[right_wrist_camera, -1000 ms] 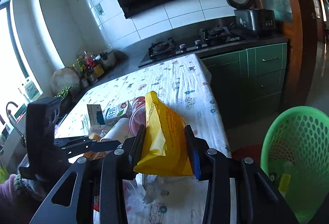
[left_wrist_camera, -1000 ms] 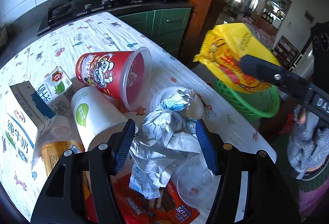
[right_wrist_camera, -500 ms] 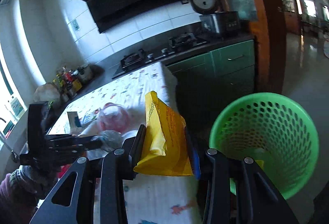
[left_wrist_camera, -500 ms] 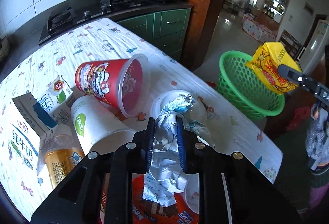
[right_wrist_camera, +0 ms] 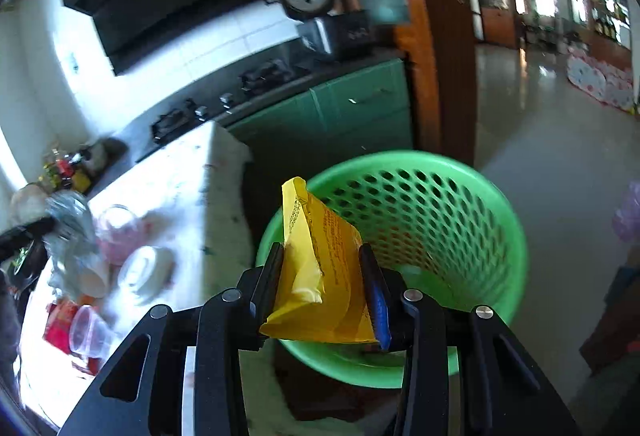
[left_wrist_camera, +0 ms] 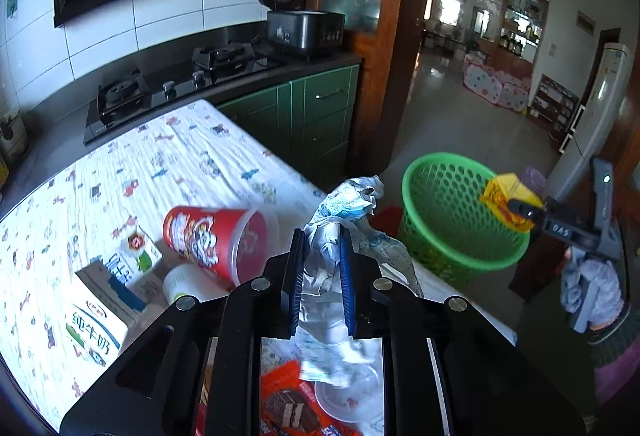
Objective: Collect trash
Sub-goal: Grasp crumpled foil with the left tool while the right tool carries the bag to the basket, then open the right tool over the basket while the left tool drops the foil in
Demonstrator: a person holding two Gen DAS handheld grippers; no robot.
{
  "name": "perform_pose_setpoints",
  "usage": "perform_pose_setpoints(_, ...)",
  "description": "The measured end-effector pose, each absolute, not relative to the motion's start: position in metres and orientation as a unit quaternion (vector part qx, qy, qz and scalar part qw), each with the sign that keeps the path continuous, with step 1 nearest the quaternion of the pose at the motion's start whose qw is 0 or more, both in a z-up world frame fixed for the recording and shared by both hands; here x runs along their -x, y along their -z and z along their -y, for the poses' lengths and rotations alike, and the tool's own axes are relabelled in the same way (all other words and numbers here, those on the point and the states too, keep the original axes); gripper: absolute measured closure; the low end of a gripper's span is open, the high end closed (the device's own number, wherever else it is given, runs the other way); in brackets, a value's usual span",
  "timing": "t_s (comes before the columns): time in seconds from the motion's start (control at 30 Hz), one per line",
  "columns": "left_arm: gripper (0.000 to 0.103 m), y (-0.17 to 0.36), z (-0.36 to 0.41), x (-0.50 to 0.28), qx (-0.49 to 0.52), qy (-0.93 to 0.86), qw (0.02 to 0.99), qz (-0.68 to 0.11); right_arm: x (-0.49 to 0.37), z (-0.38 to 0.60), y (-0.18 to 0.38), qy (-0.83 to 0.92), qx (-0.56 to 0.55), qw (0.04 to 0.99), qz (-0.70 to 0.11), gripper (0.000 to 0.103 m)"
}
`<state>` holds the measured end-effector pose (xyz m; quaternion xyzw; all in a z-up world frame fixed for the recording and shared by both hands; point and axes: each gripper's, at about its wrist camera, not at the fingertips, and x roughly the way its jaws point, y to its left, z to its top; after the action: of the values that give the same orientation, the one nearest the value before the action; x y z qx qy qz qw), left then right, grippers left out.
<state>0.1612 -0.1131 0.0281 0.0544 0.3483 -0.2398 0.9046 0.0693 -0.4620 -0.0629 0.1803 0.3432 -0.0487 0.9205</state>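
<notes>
Left tongs (left_wrist_camera: 322, 260) pinch crumpled silvery-white wrapper (left_wrist_camera: 344, 207)

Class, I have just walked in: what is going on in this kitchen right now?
A person is collecting trash with two handheld grippers. The right gripper is shut on a yellow plastic snack bag over the green perforated plastic basket. The left gripper has just been closing on a crumpled silvery wrapper, held above the patterned tablecloth.
</notes>
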Motion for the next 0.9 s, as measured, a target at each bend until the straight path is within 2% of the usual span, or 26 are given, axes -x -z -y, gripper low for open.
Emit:
perform_pose_setpoints(0.33,0.087,-0.048,0.150,-0.168,-0.044,0.268,0.901,-0.338,-0.090,0.498,0.104,0.106,-0.177,0.903,-0.377,0.061)
perform_pose_setpoints(0.47,0.087,-0.050,0.176,-0.171,-0.045,0.287,0.895,-0.338,-0.095,0.510,0.108,0.119,-0.184,0.903,-0.370,0.045)
perform_pose_setpoints(0.9,0.087,-0.025,0.272,-0.197,-0.042,0.345,0.862,-0.368,-0.066,0.522,0.091,0.122,-0.179,0.918,-0.332,0.034)
